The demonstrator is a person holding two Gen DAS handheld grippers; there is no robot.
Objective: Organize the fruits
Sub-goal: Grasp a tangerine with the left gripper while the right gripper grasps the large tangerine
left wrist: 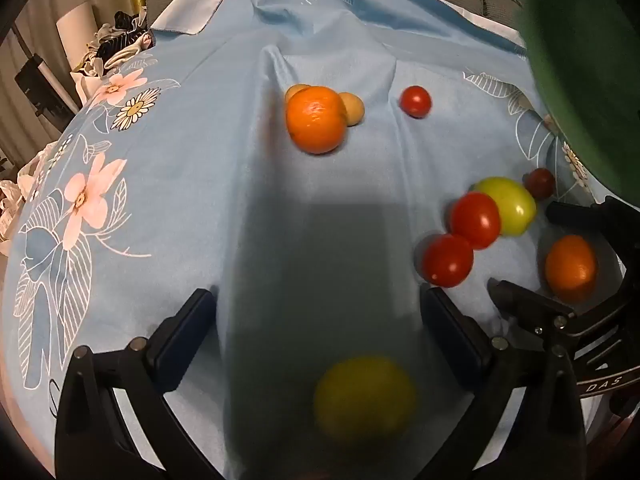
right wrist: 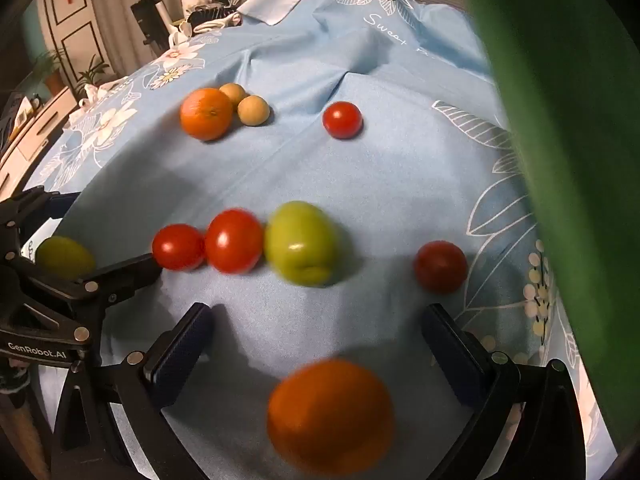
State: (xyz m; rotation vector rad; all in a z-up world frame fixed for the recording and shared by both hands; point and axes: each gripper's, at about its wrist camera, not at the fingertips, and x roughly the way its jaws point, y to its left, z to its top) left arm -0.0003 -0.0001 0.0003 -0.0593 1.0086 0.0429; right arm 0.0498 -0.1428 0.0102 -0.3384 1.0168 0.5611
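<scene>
Fruits lie on a light blue floral cloth point(left wrist: 200, 200). My left gripper point(left wrist: 316, 312) is open, with a blurred yellow-green fruit point(left wrist: 364, 396) lying loose between its fingers near the base. My right gripper point(right wrist: 316, 328) is open, with a blurred orange point(right wrist: 332, 416) lying loose between its fingers. Ahead of the right gripper sit two red tomatoes point(right wrist: 234, 240), a green apple point(right wrist: 302, 242) and a dark red tomato point(right wrist: 440, 266). Farther off lie another orange point(right wrist: 206, 114), two tan round fruits point(right wrist: 253, 110) and a small red tomato point(right wrist: 342, 120). The right gripper shows in the left wrist view point(left wrist: 560, 248).
A large green object point(right wrist: 560, 120) fills the right side of both views. The cloth has folds and ridges at the far end. Clutter, clothes and furniture stand beyond the cloth's left edge point(right wrist: 80, 80).
</scene>
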